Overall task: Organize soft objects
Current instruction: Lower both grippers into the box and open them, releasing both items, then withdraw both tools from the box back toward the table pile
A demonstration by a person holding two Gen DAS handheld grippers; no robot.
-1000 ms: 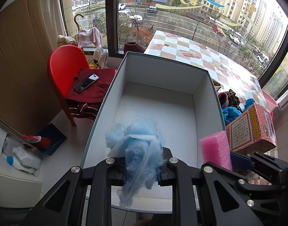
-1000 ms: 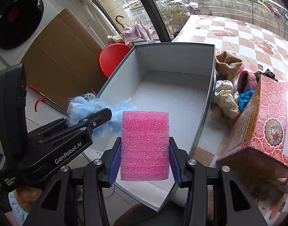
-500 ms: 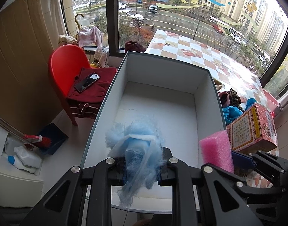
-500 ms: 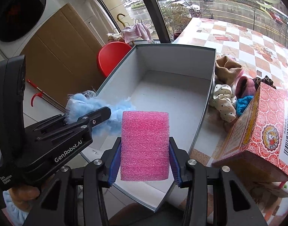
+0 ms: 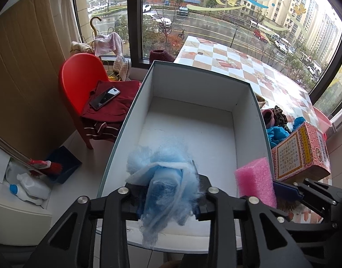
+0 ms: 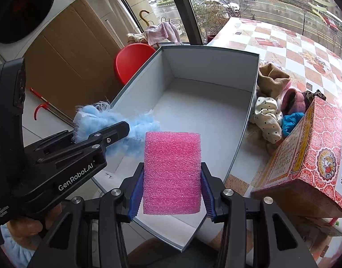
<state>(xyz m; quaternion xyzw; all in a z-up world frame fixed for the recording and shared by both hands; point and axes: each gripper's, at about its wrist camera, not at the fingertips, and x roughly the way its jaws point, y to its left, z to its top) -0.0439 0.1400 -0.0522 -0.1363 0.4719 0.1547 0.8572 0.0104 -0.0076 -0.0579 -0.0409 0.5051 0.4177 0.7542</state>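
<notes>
My left gripper [image 5: 168, 201] is shut on a light blue fluffy wad [image 5: 164, 174] and holds it over the near end of an empty white box [image 5: 193, 134]. The wad also shows in the right wrist view [image 6: 117, 131]. My right gripper [image 6: 172, 187] is shut on a pink foam block [image 6: 172, 172], held above the box's [image 6: 204, 116] near right corner. The block shows in the left wrist view [image 5: 254, 182] beside the box's right wall.
Several soft cloth items [image 6: 268, 116] lie on the checked tablecloth [image 6: 305, 51] right of the box. A red patterned carton [image 6: 309, 160] stands at the right. A red chair [image 5: 81, 84] with a phone [image 5: 105, 97] stands left of the box.
Both grippers have drawn slightly back and up with their loads; the box looks a little farther away. Grips are unchanged.
</notes>
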